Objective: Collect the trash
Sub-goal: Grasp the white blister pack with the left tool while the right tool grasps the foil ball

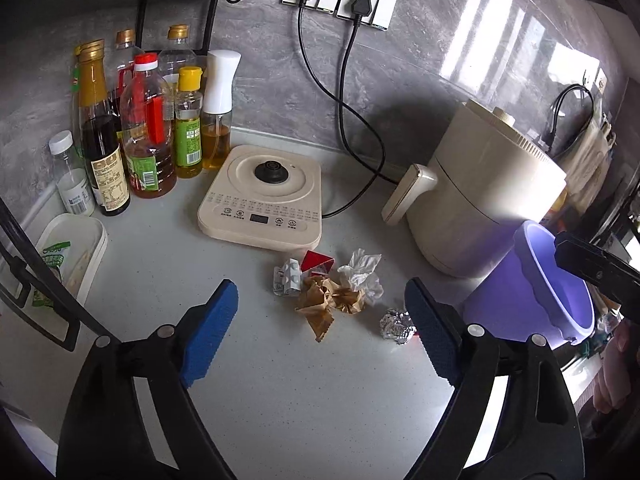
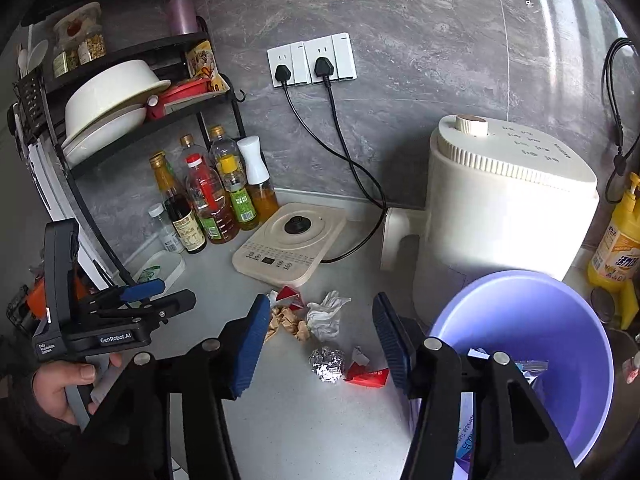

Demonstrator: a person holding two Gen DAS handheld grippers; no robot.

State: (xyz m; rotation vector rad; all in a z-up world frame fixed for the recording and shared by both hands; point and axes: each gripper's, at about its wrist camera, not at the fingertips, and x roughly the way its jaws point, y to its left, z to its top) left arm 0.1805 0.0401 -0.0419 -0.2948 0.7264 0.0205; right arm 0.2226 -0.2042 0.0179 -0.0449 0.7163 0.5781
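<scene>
On the grey kitchen counter (image 2: 320, 420), our right gripper (image 2: 320, 344) hangs half-open and empty. The foil ball (image 2: 327, 364) lies at its six o'clock, between the fingers. Our left gripper (image 1: 320, 332), wide and empty, trails.

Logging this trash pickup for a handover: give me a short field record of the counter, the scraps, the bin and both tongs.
surface: grey counter
bin: purple bucket, right of the scraps, wrappers already inside
scraps on counter: foil ball, red wrapper, white crumpled paper, brown crumpled paper
left tongs: open, empty
right tongs: open, empty, above the foil ball
</scene>
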